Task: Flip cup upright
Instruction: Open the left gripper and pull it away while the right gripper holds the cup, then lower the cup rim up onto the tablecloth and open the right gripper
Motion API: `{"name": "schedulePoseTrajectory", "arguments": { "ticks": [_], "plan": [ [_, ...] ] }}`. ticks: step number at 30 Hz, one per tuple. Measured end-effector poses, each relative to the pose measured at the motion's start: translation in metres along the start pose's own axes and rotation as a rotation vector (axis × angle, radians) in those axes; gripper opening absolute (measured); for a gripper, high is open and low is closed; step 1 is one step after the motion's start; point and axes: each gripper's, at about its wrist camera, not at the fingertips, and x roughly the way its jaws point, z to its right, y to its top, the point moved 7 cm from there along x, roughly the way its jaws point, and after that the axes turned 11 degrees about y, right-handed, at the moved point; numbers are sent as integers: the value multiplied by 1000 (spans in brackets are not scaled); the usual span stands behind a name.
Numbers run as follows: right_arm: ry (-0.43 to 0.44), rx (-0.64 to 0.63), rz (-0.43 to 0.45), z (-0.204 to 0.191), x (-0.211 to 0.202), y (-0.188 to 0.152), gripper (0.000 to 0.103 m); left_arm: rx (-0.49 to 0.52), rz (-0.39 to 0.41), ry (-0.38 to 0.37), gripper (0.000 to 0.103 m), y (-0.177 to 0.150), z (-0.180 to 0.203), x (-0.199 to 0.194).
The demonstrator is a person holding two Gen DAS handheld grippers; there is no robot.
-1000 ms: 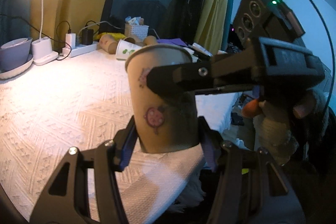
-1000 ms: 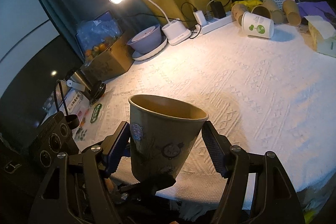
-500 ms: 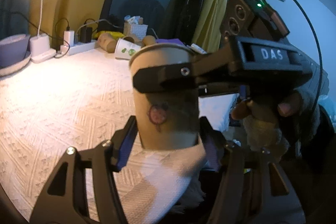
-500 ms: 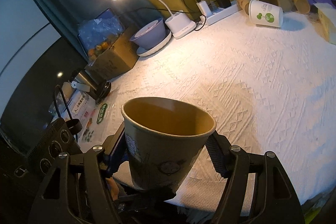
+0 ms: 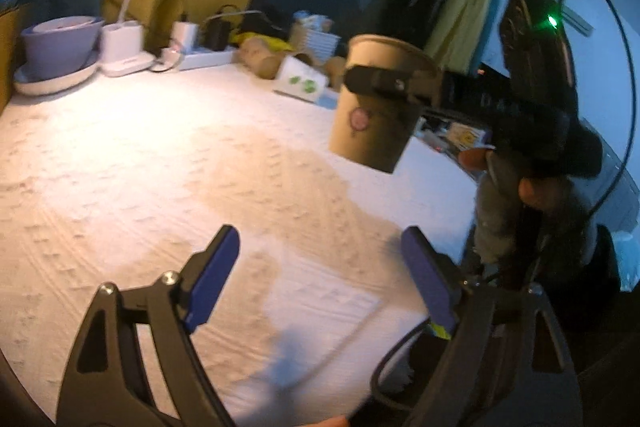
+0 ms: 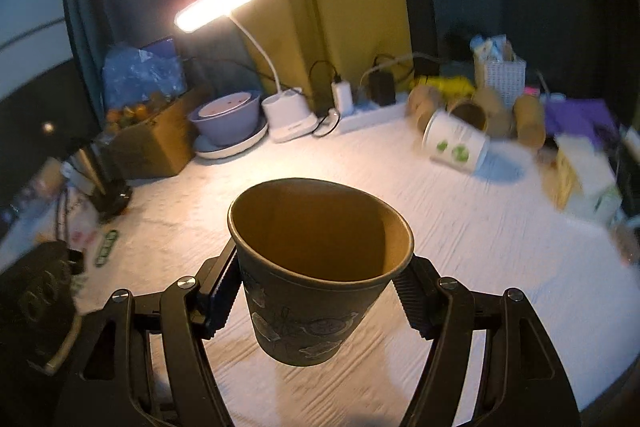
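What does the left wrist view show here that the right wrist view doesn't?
Left wrist only: the open, empty left gripper, the cup's outside with its base clear of the tablecloth, and the hand holding the right gripper. Right wrist only: the cup's empty inside and the right gripper shut on it. Both: lamp base, bowl, white cup lying on its side.
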Motion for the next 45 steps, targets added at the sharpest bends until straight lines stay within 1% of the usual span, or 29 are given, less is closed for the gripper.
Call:
{"name": "schedulePoseTrajectory", "arguments": {
  "ticks": [4,6,9,12,17,22,26,28,31,36,45],
  "plan": [
    [-62,-62,15,6,18,4,72,-48,-9,73,84,12,-23,4],
    [-75,-69,12,13,30,3,72,-80,-9,92,84,19,-35,8],
    [-120,-101,11,22,46,3,72,-123,-12,119,84,28,-50,16],
    [-127,-103,8,29,58,2,72,-164,-25,125,84,28,-60,23],
    [-195,-163,-25,38,75,-4,72,-202,-60,129,84,20,-68,37],
    [-195,-177,-39,36,75,-7,72,-206,-65,129,84,21,-67,40],
    [-195,-184,-100,33,80,-18,72,-206,-72,139,84,20,-67,42],
    [-197,-189,-99,31,77,-19,73,-210,-73,148,84,18,-68,41],
    [-202,-196,-101,30,74,-21,76,-209,-69,155,84,17,-68,39],
    [-200,-201,-129,26,70,-29,77,-217,-51,159,84,17,-68,35],
    [-188,-159,-121,21,49,-42,77,-177,-44,181,84,14,-56,29]
  ]
}}
